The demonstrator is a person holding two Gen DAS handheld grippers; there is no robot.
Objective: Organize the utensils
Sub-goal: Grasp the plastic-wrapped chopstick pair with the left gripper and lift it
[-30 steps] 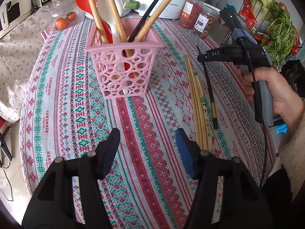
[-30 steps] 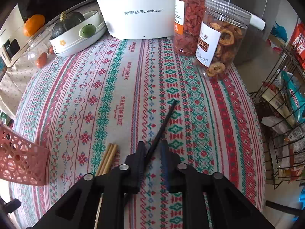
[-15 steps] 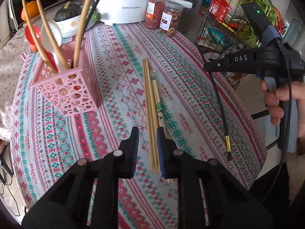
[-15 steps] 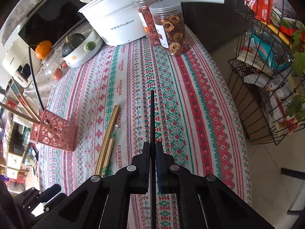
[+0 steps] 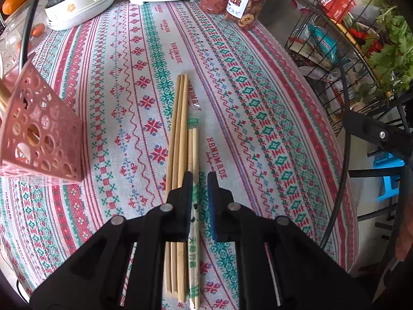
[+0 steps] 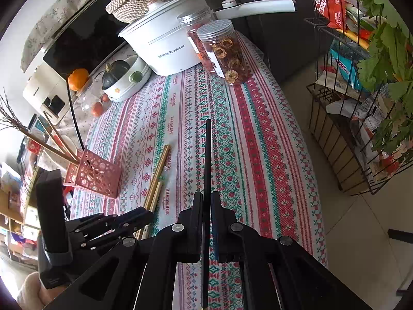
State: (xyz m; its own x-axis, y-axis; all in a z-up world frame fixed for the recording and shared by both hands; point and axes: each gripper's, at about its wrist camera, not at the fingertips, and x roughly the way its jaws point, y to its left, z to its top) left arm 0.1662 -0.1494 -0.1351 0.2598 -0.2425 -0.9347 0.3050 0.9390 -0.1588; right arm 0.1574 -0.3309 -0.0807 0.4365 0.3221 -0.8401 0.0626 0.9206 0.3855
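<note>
Several bamboo chopsticks (image 5: 180,129) lie side by side on the patterned tablecloth; they also show in the right wrist view (image 6: 157,178). One pair sits in a clear wrapper (image 5: 193,222). My left gripper (image 5: 200,180) hangs low over them, jaws narrowly apart around the wrapped pair, not clamped. My right gripper (image 6: 206,199) is shut on a black chopstick (image 6: 207,155) and holds it above the table. The pink perforated holder (image 5: 41,139) stands at the left with utensils in it; it also shows in the right wrist view (image 6: 95,175).
A white Royalstar cooker (image 6: 165,44), two jars (image 6: 224,49) and a white dish with a squash (image 6: 124,77) stand at the table's far end. A wire rack with greens (image 6: 361,82) stands off the right edge.
My left gripper has swung from the pink holder to the bamboo chopsticks, narrowed its jaws and dropped low. My right gripper closed on the black chopstick and lifted it off the cloth.
</note>
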